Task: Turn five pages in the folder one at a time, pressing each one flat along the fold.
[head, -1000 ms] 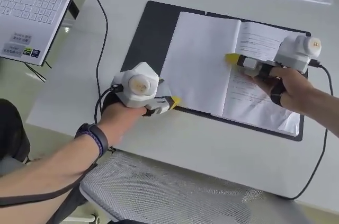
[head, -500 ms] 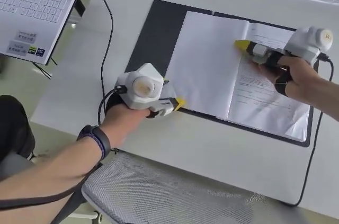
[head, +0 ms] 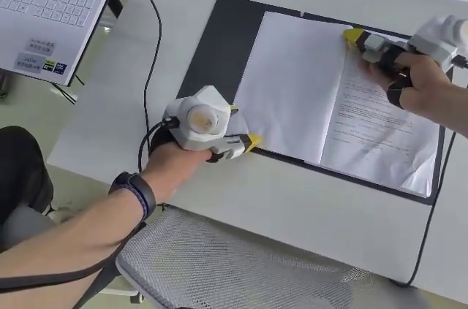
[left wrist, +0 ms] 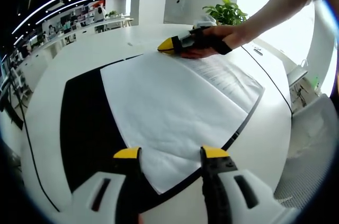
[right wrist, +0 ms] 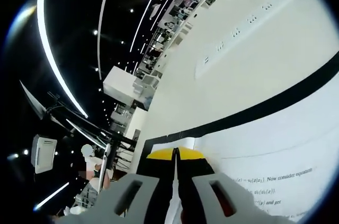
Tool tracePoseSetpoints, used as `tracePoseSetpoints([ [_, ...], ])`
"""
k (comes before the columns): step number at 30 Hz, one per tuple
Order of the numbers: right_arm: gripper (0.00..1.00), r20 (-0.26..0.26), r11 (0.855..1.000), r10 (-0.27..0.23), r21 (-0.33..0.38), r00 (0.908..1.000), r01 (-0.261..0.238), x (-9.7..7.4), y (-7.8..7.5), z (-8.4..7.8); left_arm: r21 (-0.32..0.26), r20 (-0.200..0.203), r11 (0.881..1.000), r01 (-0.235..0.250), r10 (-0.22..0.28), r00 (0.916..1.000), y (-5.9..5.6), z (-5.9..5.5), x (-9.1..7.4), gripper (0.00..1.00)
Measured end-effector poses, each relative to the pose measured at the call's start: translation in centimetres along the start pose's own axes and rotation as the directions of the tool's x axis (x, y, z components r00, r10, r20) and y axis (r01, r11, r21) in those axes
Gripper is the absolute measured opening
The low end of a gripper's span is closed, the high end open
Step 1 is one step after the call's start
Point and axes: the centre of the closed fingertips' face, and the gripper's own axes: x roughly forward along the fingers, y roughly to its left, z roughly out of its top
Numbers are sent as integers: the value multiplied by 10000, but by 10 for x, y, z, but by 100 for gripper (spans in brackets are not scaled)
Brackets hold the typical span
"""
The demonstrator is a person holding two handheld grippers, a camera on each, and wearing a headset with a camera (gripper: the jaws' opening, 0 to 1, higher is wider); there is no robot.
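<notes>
Sliding up the fold: the right gripper point(head: 353, 34), jaws pressed together, is now sitting at the 12 o'clock end of the crease in the open black rectangular folder point(head: 212, 46), up from mid-spine a second ago. This page's flattening stroke is probably finishing.

The left gripper point(head: 251, 142), jaws spread and pinching nothing, is resting at the folder's 7 o'clock edge. The blank white turned page point(head: 292, 82) is lying with its near corner between the tips. The folder is lying flat on the pale desk point(head: 292, 207).
</notes>
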Motion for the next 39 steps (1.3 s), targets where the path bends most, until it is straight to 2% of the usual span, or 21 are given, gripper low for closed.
tracePoseSetpoints([
  [7,0,-12,9995,-307,101,9995,307,7,-5,7,-16,2,10000,12,-12,10000,1,-1,1,43],
  [15,0,-266,9996,-255,73,9993,257,2,-4,1,-51,27,10000,20,-20,10000,1,-1,1,43],
  [17,0,-447,9998,-184,-21,9988,183,-1,-2,-6,-49,29,10000,8,-8,10000,2,-1,1,43],
  [19,0,-768,9996,91,-261,9970,-111,-5,3,-19,-77,47,10000,2,-1,10000,1,-1,0,42],
  [25,0,-896,9990,434,-93,9950,-444,-14,11,-37,-125,99,9999,11,-10,10000,1,-1,-1,42],
  [36,0,-1310,9956,780,-407,9883,-840,-32,21,-66,-123,66,9999,67,-67,10000,-2,-1,-2,44],
  [39,0,-1535,9929,932,-592,9837,-1034,-40,29,-80,-127,79,9999,68,-67,9999,-1,-1,-2,43],
])
